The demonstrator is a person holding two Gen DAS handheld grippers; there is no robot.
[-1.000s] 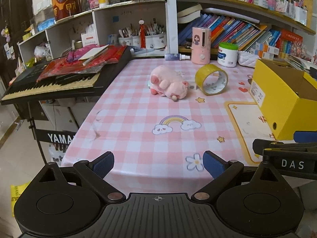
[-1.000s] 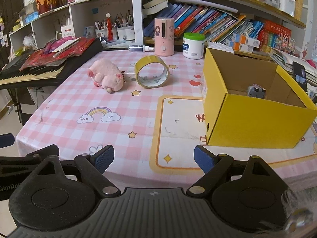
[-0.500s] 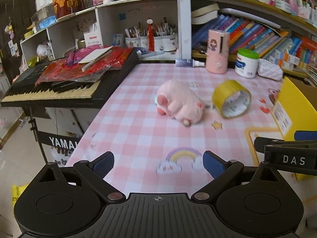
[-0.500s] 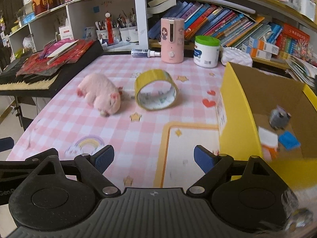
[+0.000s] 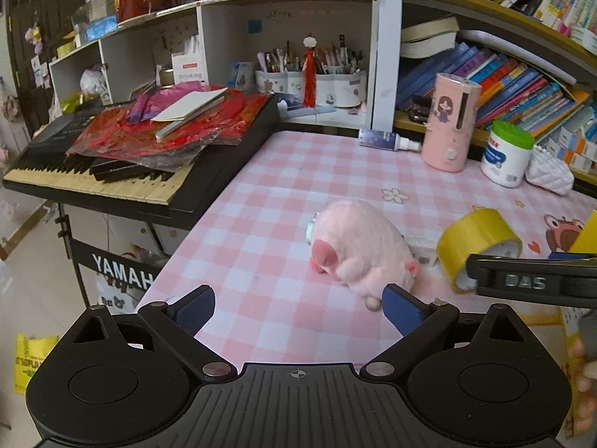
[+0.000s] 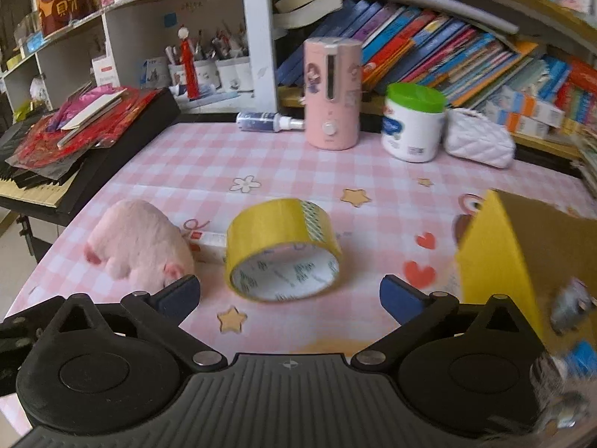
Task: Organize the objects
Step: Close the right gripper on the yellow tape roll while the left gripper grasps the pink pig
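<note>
- On the pink checked worktop (image 6: 261,156) a pink plush pig (image 5: 360,248) lies on its side, just ahead of the left tongs (image 5: 298,308) and a little toward their right finger.
- Just beside the pig, on its right, a yellow tape roll (image 6: 281,248) rests on its edge with the open core facing the right tongs (image 6: 289,296); a small white strip lies between pig and roll, and I cannot tell what it is.
- The left tongs are spread wide with nothing between the blue pads (image 5: 196,313); the right-hand pad sits close to the pig's rear end, though I cannot tell whether it touches.
- The right tongs are likewise spread wide and hold nothing, and the tape roll sits just in front of the gap between their fingers.
- In the left wrist view the right tongs' black body crosses in front of the tape roll.
- To the right of the roll stands an open yellow cardboard box (image 6: 496,261); small things lie inside it, too blurred to name.
- Farther back on the worktop stand a pink cylindrical device (image 6: 332,93), a white jar with a green lid (image 6: 414,123), a white quilted pouch (image 6: 479,142) and a small spray bottle (image 6: 268,124) lying flat.
- At the left edge a black keyboard (image 5: 112,183) butts against the worktop, with red wrappers and a notebook piled on it.
- Behind everything, shelves hold rows of books (image 6: 429,52) and cups of pens (image 5: 309,78).
</note>
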